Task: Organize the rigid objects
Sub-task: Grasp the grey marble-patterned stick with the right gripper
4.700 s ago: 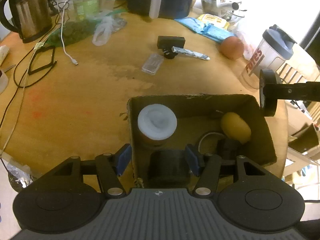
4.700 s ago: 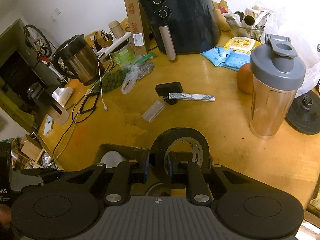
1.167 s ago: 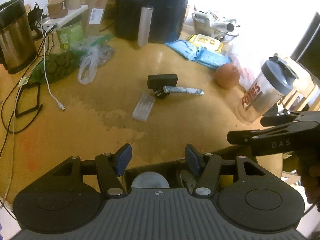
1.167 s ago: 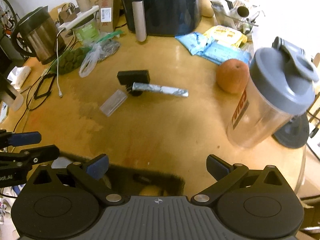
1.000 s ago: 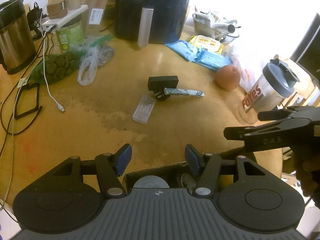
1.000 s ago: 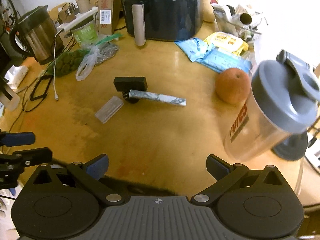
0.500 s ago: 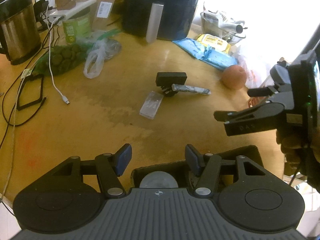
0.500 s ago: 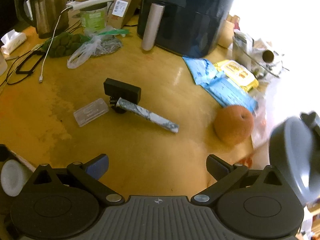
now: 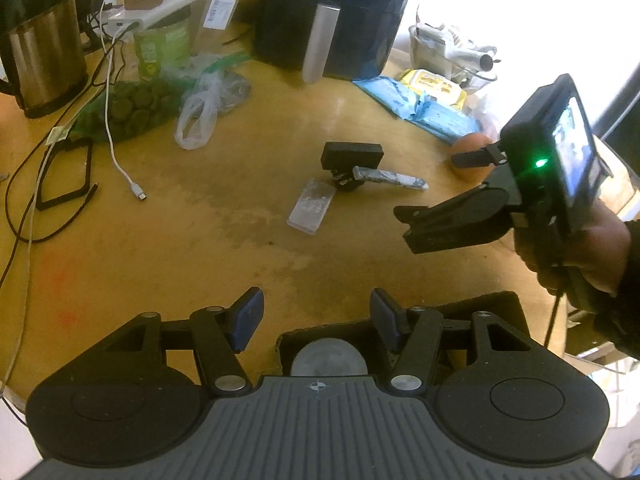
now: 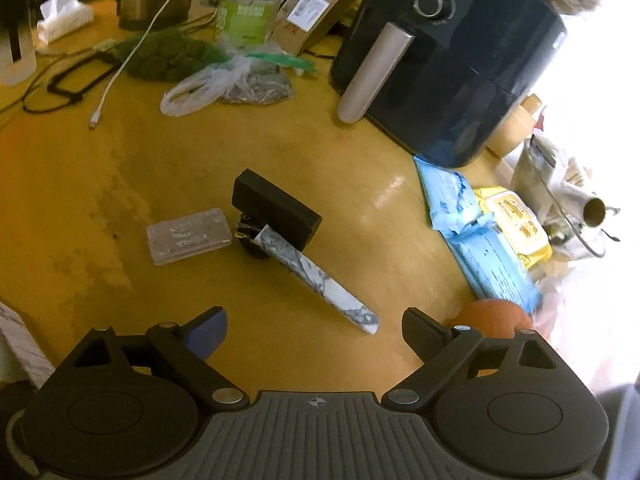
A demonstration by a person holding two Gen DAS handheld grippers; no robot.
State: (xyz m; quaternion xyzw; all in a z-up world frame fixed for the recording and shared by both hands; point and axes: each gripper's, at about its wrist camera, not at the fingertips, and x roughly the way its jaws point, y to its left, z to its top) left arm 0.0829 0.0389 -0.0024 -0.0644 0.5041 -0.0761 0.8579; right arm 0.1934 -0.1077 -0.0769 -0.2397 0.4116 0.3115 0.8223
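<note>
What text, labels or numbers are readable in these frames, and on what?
None reads cleanly.
Cardboard box: red characters and a white barcode sticker, both too blurred.
Green tub: white label print, too small.
Yellow packet: printing blurred.
Air fryer: dial markings too fine.
Clear case: faint embossing, illegible.

Kettle (image 9: 38,36), air fryer (image 10: 448,60), wipes (image 10: 484,248)

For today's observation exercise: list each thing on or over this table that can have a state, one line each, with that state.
Left tongs: open, empty, over the box.
Right tongs: closing, nothing between them.
Cardboard box: open-topped, white-lidded jar inside.
Marbled bar: lying flat, one end against the black block.
Clear case: lying flat, shut.
Orange: resting on the table.
White cable: free end unplugged.
</note>
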